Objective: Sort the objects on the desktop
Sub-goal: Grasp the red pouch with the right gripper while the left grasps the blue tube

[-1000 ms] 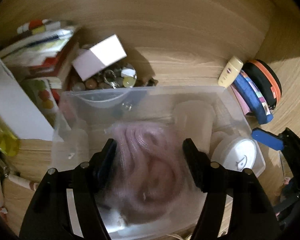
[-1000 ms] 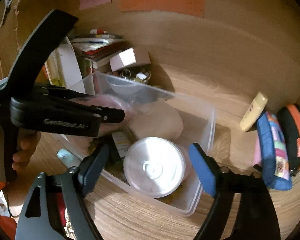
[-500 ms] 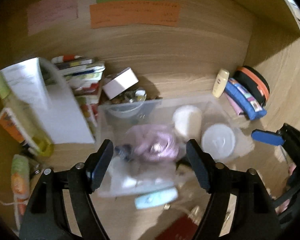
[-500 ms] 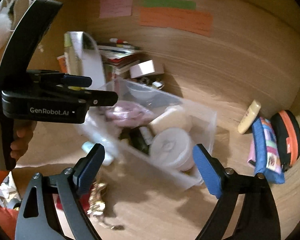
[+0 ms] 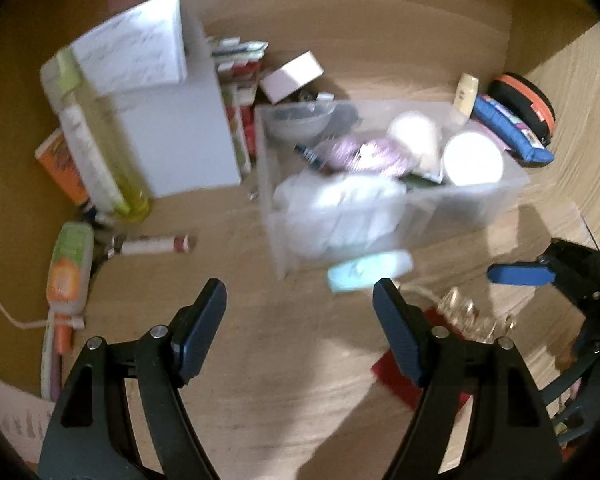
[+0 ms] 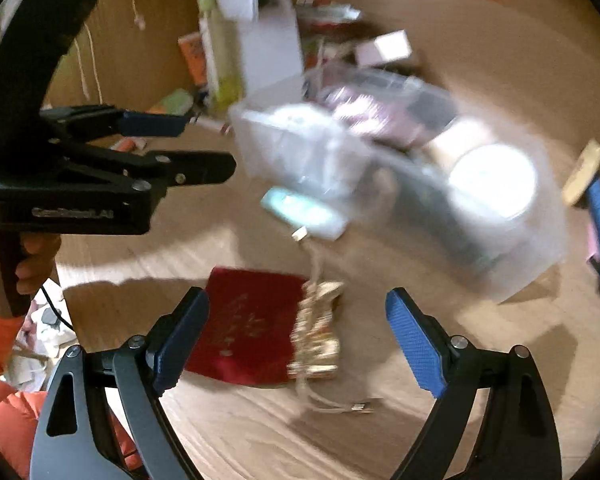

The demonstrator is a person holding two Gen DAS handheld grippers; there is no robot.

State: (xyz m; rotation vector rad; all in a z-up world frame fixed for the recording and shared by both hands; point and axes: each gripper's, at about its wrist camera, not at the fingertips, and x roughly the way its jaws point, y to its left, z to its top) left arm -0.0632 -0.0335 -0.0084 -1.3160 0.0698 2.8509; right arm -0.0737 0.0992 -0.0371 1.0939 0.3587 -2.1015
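Note:
A clear plastic bin point(image 5: 480, 204) point(image 6: 540, 256) stands on the wooden desk. It holds a pink bundle point(image 5: 364, 152), a round white lid point(image 5: 474, 159) point(image 6: 494, 178) and other items. A pale teal tube point(image 5: 370, 270) point(image 6: 300, 210) lies in front of the bin. A red pouch point(image 6: 244, 328) with a gold bundle point(image 6: 318, 332) and a cord lies near me. My left gripper point(image 5: 300, 316) is open and empty, short of the tube. My right gripper point(image 6: 298, 336) is open and empty above the red pouch.
A white box point(image 5: 172, 120), a yellow bottle point(image 5: 100, 152) and stacked books point(image 5: 240, 80) stand at the left back. A green and orange tube point(image 5: 68, 268) and a small stick point(image 5: 152, 245) lie left. A blue pencil case point(image 5: 508, 128) and black-orange case point(image 5: 524, 100) sit at the right back.
Both grippers have pulled back and up from the bin. The left one was over the pink bundle; the bundle now lies in the bin. The views are motion blurred.

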